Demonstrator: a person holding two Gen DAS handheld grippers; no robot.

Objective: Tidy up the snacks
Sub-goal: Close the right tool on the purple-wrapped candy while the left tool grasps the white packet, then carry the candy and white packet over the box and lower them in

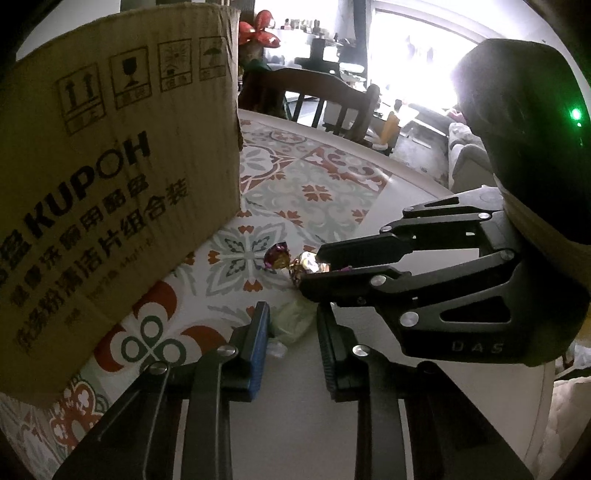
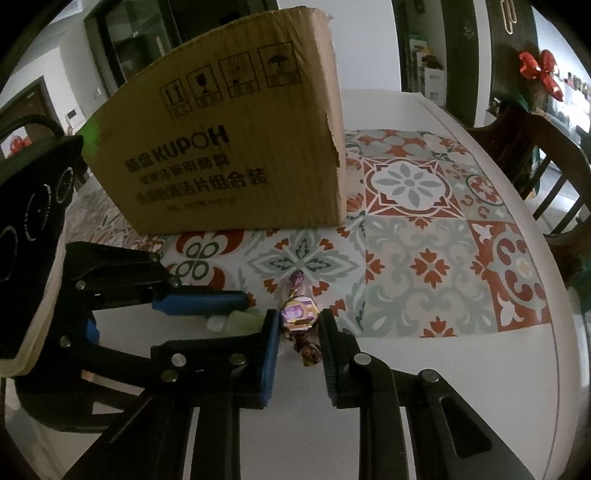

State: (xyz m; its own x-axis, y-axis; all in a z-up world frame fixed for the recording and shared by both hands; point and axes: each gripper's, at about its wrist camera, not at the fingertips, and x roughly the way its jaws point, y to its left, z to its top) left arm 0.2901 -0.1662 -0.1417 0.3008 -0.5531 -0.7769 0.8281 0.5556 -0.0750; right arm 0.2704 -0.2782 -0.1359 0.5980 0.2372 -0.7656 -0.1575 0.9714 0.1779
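A purple and gold wrapped candy [image 2: 298, 314] lies on the table between the fingers of my right gripper [image 2: 297, 325], whose jaws stand close on either side of it; it also shows in the left wrist view [image 1: 295, 264]. A pale green wrapped candy [image 1: 291, 321] lies between the fingers of my left gripper [image 1: 291, 325], which is open around it; it also shows in the right wrist view [image 2: 242, 320]. The right gripper [image 1: 314, 271] crosses in front of the left one. A tall cardboard box [image 2: 236, 147] stands on the table just beyond both candies; it also shows in the left wrist view [image 1: 110, 177].
The round white table [image 2: 424, 369] carries a patterned tile mat [image 2: 424, 240]. A wooden chair [image 2: 546, 155] stands at its far right edge. A red flower decoration [image 1: 258, 33] stands behind the box. A sofa [image 1: 465, 155] lies beyond the table.
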